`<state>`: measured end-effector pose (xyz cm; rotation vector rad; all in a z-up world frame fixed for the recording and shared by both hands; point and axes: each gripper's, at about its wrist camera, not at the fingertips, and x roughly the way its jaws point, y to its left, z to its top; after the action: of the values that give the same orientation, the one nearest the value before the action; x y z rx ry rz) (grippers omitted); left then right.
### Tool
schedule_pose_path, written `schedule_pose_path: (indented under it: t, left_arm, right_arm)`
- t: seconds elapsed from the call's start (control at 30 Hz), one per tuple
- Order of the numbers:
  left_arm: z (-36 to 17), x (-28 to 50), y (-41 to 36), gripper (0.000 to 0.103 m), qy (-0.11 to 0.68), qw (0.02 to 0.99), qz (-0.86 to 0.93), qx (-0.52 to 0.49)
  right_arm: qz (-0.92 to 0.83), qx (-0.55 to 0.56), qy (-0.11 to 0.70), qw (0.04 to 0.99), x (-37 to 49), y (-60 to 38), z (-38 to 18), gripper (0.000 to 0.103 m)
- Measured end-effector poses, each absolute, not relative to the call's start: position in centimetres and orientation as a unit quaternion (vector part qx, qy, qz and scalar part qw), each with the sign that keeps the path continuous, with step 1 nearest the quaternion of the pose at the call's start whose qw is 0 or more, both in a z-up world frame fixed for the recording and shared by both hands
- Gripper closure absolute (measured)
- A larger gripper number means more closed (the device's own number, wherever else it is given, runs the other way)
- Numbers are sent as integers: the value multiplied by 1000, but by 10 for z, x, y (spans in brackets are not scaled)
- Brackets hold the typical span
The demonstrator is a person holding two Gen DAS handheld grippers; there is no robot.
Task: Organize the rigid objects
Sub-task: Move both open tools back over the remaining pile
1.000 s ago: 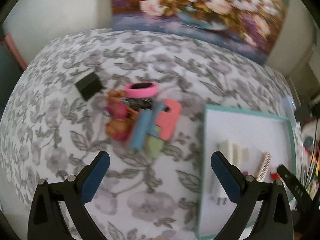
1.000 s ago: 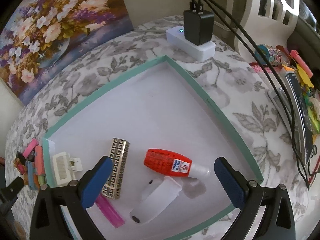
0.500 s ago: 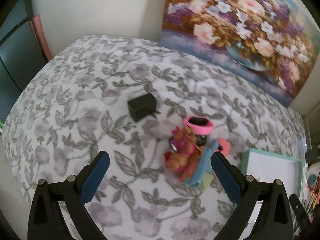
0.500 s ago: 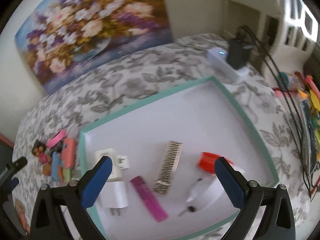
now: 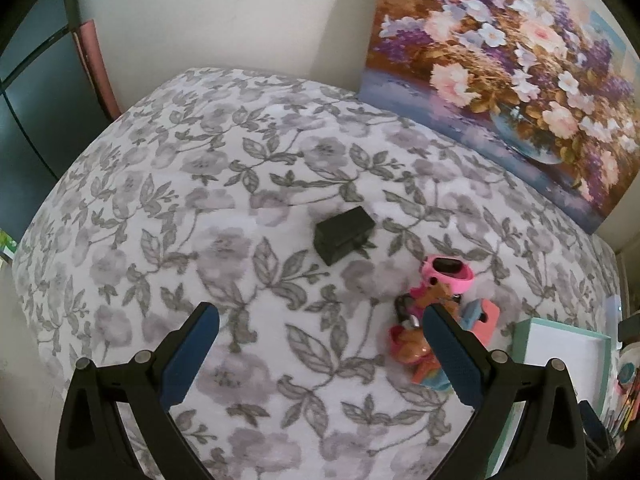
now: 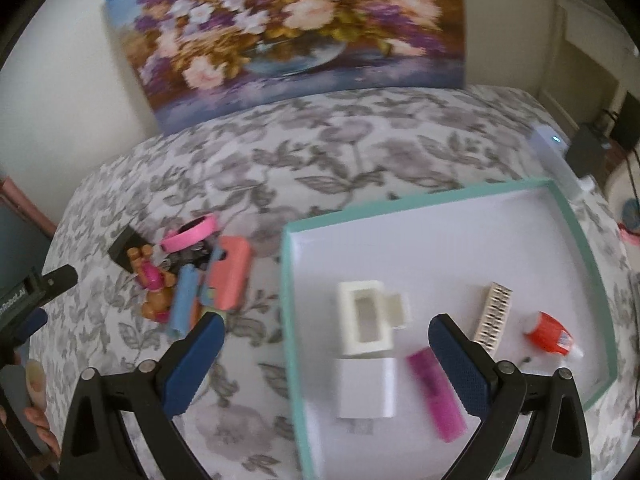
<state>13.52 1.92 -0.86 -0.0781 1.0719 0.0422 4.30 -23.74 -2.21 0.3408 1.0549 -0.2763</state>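
A teal-rimmed white tray (image 6: 576,224) lies on the floral cloth; it holds a white charger block (image 6: 364,320), a white cube (image 6: 366,388), a magenta stick (image 6: 436,390), a patterned bar (image 6: 493,320) and a red glue bottle (image 6: 550,334). My right gripper (image 6: 322,352) is open and empty above the tray's left rim. Left of the tray lies a pile: pink tape ring (image 6: 190,234), toy figure (image 6: 154,280), blue tube (image 6: 184,304), coral case (image 6: 232,272). My left gripper (image 5: 318,344) is open and empty, short of a black box (image 5: 344,234); the pile (image 5: 432,312) is at its right finger.
A flower painting (image 6: 296,28) leans on the wall behind the table. A white hub with a black plug (image 6: 560,156) sits beyond the tray's far right corner. Cables and stationery lie at the right edge. The table's left edge (image 5: 48,216) drops off.
Both grippers swung left. The left view now centres on the black box, the tray almost out of view. The right view moved from over the tray to its left rim and the pile.
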Motion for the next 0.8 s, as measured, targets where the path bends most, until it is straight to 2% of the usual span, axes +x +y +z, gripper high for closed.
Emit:
schedule_pose_path:
  t: [0.8]
  left_arm:
    - [-23, 183, 51, 2, 527, 846, 51, -61]
  right_arm:
    - [-69, 166, 499, 848, 118, -191, -31, 0]
